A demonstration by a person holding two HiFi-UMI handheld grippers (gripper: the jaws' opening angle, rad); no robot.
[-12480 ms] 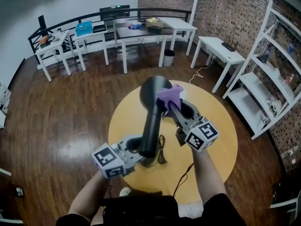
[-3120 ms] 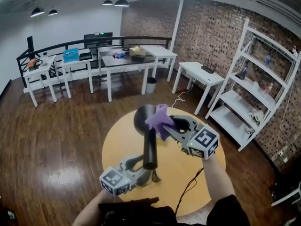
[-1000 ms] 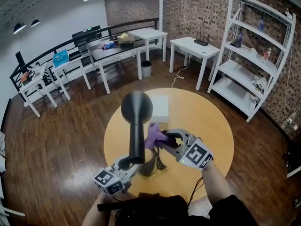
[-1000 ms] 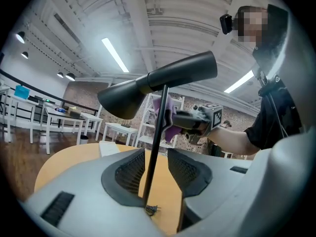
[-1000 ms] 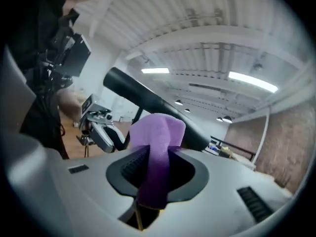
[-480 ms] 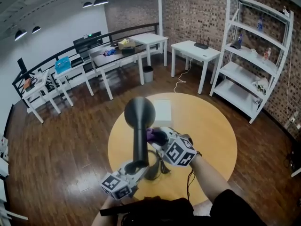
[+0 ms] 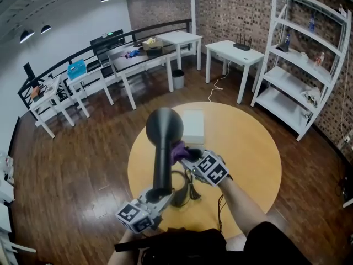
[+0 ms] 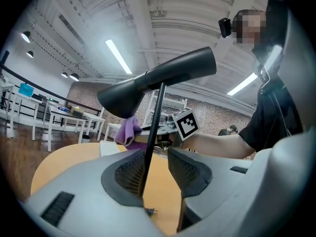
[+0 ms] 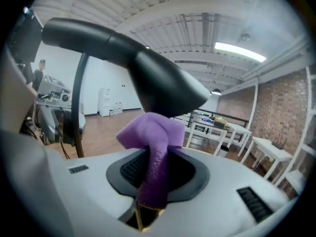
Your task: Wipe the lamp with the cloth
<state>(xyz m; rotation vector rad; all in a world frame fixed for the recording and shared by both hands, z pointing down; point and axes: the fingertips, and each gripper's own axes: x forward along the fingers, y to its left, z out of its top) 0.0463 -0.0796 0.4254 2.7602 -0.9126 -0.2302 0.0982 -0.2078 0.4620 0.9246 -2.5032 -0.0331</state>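
round yellow counter (image 7: 248, 148) carries everything. the black lamp (image 7: 164, 127) stands toward its 9 o'clock side, with a long horn-shaped head on a skinny stem (image 8: 153, 127).

left tongs (image 8: 159, 168) come in from 6 o'clock with the jaws apart around that stem. it leans on one pad with a gap to the other. i read it as a brace so the lamp doesn't skid or tip while it gets rubbed.

right tongs (image 9: 157, 169) are clamped on the purple cloth (image 9: 153, 132), bunched right against the underside of the head's wide end, around its 4 o'clock. looks like the wipe is underway.

nearby there's a flat white pad (image 7: 193, 127) at the head's 3 o'clock, out of the way. a dark cord (image 7: 191, 191) is looped by the base, the one thing the right arm might snag.
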